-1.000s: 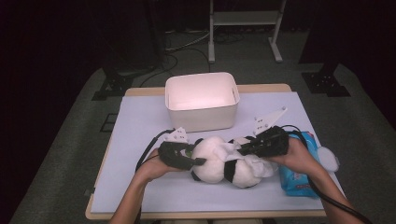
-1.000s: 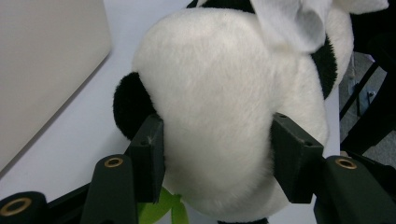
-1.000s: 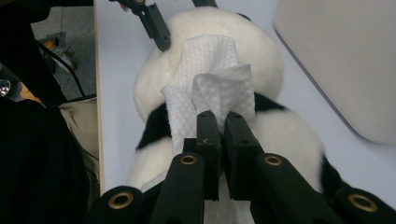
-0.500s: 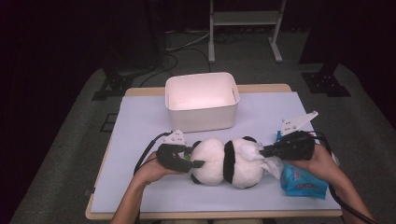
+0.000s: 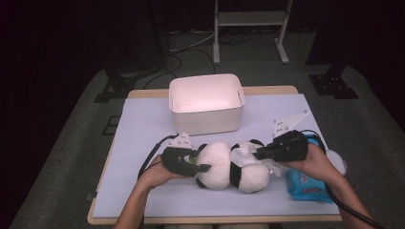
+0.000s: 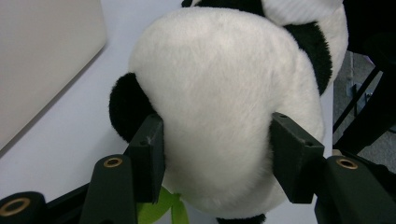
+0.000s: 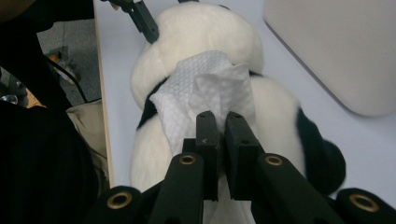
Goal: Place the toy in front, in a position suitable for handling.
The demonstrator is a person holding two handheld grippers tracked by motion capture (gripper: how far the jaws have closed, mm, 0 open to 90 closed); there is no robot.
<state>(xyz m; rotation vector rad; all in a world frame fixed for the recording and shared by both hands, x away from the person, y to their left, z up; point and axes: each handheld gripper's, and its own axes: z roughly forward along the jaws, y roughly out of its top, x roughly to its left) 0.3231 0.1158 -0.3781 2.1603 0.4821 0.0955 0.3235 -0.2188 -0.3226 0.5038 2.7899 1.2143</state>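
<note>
A black-and-white panda plush (image 5: 224, 169) lies on its side across the front of the table. My left gripper (image 5: 203, 163) comes in from the left, its jaws pressed into both sides of the plush's white head (image 6: 219, 102), with one finger (image 6: 147, 158) dug into the fur; a green leaf (image 6: 163, 211) peeks out below. My right gripper (image 5: 258, 153) reaches in from the right, shut on a white wipe (image 7: 201, 88) that drapes over the panda's body (image 7: 280, 121). In the right gripper view the jaws (image 7: 222, 126) stand almost together on the wipe's edge.
A white open bin (image 5: 205, 102) stands behind the plush at the table's middle. A blue wipe pack (image 5: 305, 185) lies under the right hand near the front right corner. The lilac table cover (image 5: 143, 129) is bare at the left. Stand legs and cables lie on the floor beyond.
My right gripper swung out to the right with the wipe, then came back a little toward the panda. The plush now lies more stretched out. The left gripper kept its hold.
</note>
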